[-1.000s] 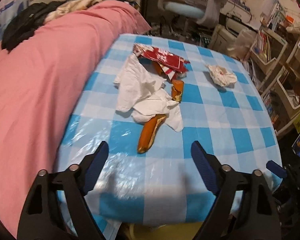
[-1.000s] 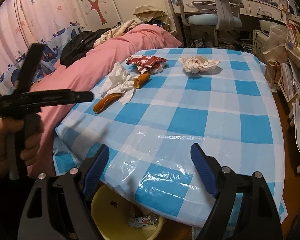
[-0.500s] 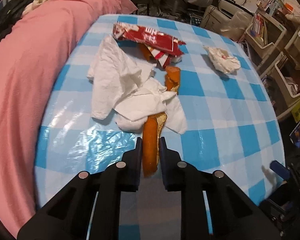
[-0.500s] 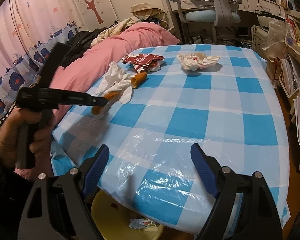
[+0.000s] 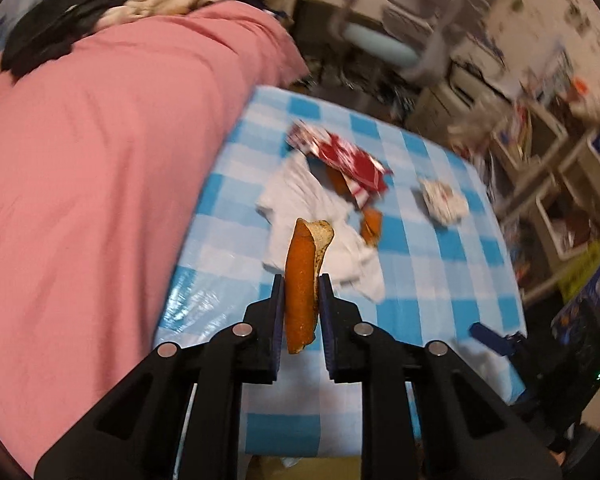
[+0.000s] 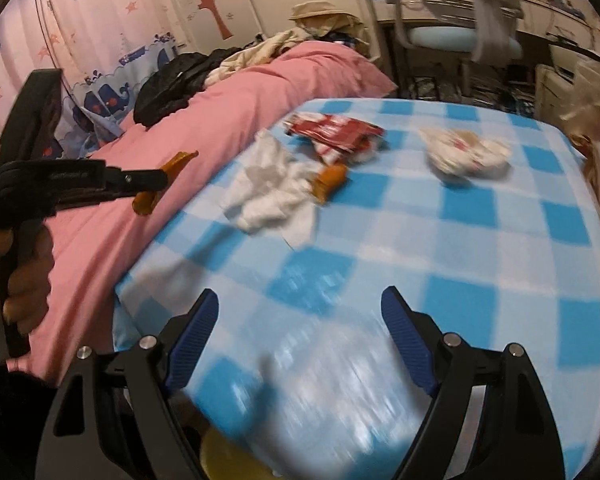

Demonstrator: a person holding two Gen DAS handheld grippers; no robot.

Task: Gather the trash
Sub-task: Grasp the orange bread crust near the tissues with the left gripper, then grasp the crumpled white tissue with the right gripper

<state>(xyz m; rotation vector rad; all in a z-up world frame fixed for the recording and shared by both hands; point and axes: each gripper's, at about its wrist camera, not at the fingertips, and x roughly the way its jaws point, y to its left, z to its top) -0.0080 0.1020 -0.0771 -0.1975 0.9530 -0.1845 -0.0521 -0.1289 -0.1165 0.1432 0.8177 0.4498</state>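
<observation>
The left gripper has its jaws clamped on the long orange peel, gripped low on the strip so it stands up clear of the checkered counter, likely bound for the yellow bin peeking out under the counter's near edge; the right gripper hovers with jaws wide apart and empty, probably free for the next pick. On the counter lie the white tissues, red wrapper, a smaller peel and crumpled wad.

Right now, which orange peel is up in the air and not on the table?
The long orange peel pinched in the left gripper. The shorter peel lies on the table beside the white tissues.
</observation>
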